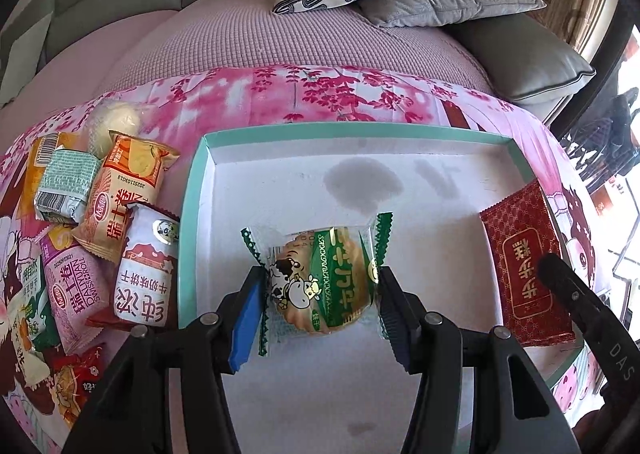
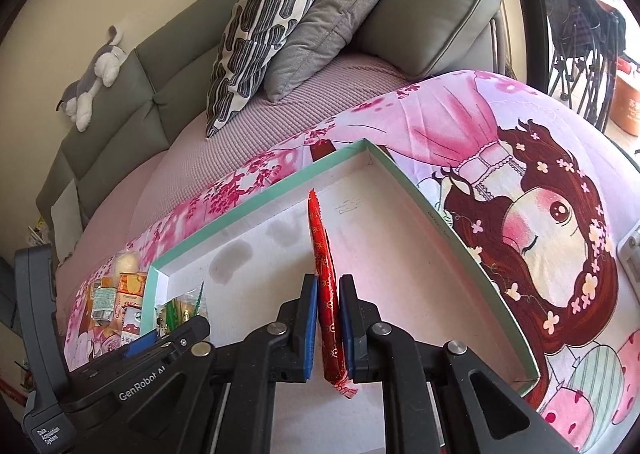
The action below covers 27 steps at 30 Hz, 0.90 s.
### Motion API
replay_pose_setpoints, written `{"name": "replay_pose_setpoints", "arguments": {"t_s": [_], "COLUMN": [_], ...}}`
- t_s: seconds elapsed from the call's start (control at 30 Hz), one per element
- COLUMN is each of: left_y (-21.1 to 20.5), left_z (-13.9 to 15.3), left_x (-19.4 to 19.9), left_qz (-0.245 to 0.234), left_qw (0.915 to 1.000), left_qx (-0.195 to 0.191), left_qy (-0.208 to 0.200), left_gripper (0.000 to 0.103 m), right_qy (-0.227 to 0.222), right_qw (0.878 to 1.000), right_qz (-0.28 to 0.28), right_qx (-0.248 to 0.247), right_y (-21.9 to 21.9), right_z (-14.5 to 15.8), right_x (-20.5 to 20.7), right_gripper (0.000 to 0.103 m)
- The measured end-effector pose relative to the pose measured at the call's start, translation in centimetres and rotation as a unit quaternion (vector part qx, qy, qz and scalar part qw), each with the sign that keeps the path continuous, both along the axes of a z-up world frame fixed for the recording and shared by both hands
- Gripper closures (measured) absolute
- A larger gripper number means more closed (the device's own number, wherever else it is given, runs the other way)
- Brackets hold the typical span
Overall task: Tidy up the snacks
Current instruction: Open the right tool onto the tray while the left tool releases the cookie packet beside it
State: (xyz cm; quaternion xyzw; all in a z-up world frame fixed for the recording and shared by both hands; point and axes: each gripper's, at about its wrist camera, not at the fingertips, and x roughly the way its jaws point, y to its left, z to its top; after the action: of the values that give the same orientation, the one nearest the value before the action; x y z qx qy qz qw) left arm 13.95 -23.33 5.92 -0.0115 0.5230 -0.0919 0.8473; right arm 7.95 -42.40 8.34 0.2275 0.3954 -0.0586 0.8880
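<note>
**Snack sorting: early stage, two items over the tray, pile still outside**

Progress. The tray (image 1: 196, 190) lies at frame centre in the left view, on a pink printed sheet (image 1: 280, 94). Its white floor holds no loose snack. The left tool (image 1: 320, 290) is clenched on a biscuit pack (image 1: 320, 282), held by its two sides over the tray floor. The right tool (image 2: 329, 318) is clenched on a red packet (image 2: 326, 286), held edge-on above the tray's right part. Whether either item touches the floor cannot be told. The pile (image 1: 100, 222) at the left of the frame, just beside the tray wall, remains outside. Judgement: most of the task is left.

Materials. The tray is stiff card, shallow, teal-rimmed, with grey stains on its floor. The biscuit pack is glossy clear-and-green film with serrated ends around a round biscuit. The red packet is flat, metallic, patterned foil. The pile is mixed crinkly wrappers, overlapping.
</note>
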Motion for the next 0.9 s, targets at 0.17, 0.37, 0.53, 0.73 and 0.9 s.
{"name": "replay_pose_setpoints", "arguments": {"t_s": [0.17,0.37,0.53,0.73,0.9], "left_y": [0.1,0.1,0.3,0.7,1.3], "left_z": [-0.5,0.0,0.8,1.6,1.8], "left_x": [0.1,0.0,-0.2,-0.3,-0.3], "left_qz": [0.003,0.005,0.011,0.023,0.037], "left_qw": [0.9998,0.9999,0.9999,0.9997,0.9992], "left_qx": [-0.007,-0.002,-0.001,0.0,-0.004], "left_qy": [0.021,0.014,0.008,-0.001,-0.011], "left_gripper": [0.043,0.038,0.037,0.036,0.014], "right_qy": [0.017,0.031,0.04,0.043,0.048], "right_qw": [0.999,0.998,0.997,0.997,0.996], "right_qz": [-0.021,-0.034,-0.031,-0.022,-0.017], "right_qx": [-0.018,-0.041,-0.061,-0.063,-0.074], "right_y": [-0.8,-1.5,-1.2,-0.9,-0.6], "right_z": [0.1,0.2,0.3,0.2,0.1], "right_x": [-0.4,-0.7,-0.7,-0.6,-0.5], "right_gripper": [0.088,0.087,0.081,0.081,0.067]}}
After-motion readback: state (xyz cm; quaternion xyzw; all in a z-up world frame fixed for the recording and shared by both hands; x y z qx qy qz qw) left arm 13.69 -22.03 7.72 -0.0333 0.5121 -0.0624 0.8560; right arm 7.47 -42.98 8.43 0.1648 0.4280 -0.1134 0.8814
